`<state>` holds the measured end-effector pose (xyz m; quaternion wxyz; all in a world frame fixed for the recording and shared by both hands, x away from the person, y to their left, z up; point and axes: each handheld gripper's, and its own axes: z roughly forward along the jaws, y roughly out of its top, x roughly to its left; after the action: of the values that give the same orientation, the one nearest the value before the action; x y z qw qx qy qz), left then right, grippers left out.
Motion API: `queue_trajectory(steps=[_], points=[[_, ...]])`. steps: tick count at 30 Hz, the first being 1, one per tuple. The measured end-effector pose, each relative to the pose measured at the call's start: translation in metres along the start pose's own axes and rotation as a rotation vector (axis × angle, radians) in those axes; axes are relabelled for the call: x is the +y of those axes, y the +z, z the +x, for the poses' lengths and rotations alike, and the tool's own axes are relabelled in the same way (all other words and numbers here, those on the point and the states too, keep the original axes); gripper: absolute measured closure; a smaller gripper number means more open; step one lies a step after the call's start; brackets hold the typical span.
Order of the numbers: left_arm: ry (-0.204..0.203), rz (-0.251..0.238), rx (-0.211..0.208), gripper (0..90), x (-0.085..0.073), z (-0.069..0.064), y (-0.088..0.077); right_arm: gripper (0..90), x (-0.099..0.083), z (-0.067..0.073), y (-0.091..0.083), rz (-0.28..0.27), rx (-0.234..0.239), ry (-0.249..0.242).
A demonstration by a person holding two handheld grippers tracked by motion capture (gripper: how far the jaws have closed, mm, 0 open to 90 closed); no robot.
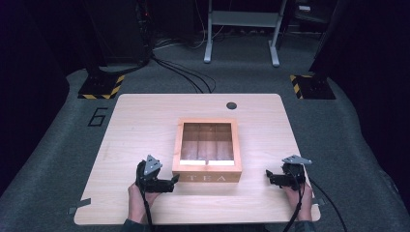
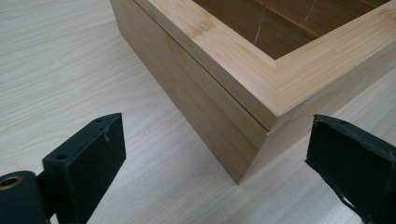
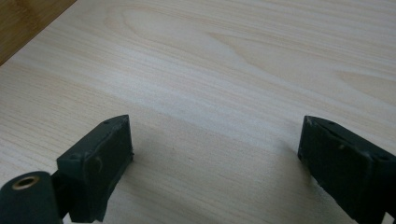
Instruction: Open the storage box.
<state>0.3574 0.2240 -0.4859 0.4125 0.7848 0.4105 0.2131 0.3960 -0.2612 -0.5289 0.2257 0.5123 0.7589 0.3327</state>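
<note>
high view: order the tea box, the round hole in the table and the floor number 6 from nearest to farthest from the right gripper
1. Tea box, just left of the right gripper.
2. Round hole, near the table's far edge.
3. Number 6, on the floor past the table's far left corner.

The square bamboo tea box with a windowed lid [image 2: 243,88] is cut off by the top and right edges in the left gripper view; its compartments' contents cannot be told. In the right gripper view, a corner sliver [image 3: 28,21] shows.
</note>
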Motion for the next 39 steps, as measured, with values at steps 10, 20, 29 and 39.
queue_trajectory(steps=[10,20,29,39], points=[[0.006,-0.008,0.005,10.5,0.001,0.000,0.001,9.5,0.000,0.000,0.000,0.000,0.000,0.000],[0.062,-0.030,0.048,11.6,0.001,-0.007,0.000,9.4,0.000,0.000,0.000,0.000,0.000,0.000],[0.068,-0.058,0.061,11.8,0.004,-0.010,0.000,9.4,0.000,0.000,0.000,0.000,0.000,0.000],[0.084,-0.109,0.073,14.8,0.011,-0.013,-0.002,9.4,0.000,0.000,0.000,0.000,0.000,0.000]])
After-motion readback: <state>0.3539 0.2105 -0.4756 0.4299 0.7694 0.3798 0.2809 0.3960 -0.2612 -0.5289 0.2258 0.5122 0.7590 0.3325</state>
